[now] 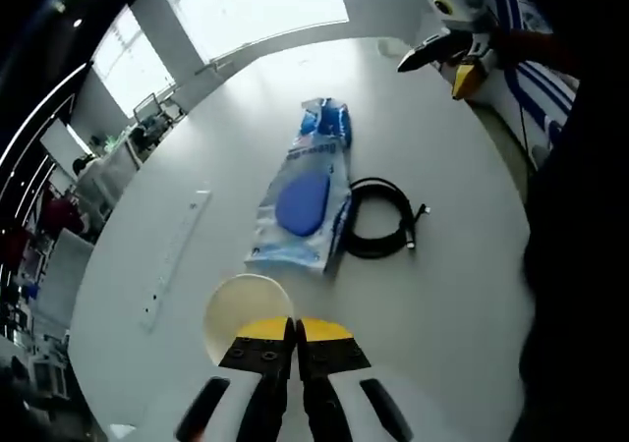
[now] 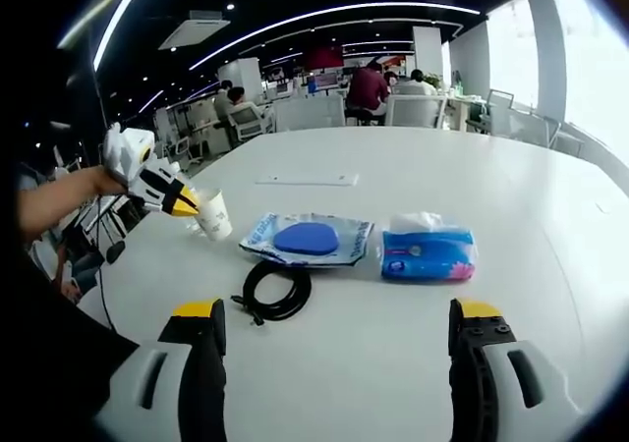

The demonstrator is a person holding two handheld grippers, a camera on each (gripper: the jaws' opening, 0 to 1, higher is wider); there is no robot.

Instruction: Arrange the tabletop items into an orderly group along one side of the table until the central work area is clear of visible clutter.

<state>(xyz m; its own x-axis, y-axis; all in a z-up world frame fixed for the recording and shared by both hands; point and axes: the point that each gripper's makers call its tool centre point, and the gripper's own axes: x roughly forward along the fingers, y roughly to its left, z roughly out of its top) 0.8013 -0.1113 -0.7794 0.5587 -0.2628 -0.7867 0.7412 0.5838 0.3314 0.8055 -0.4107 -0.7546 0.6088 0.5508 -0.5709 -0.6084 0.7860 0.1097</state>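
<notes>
Cup (image 1: 246, 309) pinched at rim by left gripper (image 1: 295, 332), jaws closed | right gripper (image 2: 334, 314) jaws wide, holding nothing

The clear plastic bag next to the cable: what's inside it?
Inside the clear plastic bag lies a blue oval pad; in the left gripper view the bag shows printed blue lettering too. What lies beneath the pad is covered, and the print is too small to read.

In the right gripper view, on the white table (image 2: 413, 167), the coiled cable (image 2: 276, 290) lies just in front of the flat pouch (image 2: 308, 240), the tissue pack (image 2: 428, 253) just right of the pouch, and the paper cup (image 2: 213, 215) to its left.
</notes>
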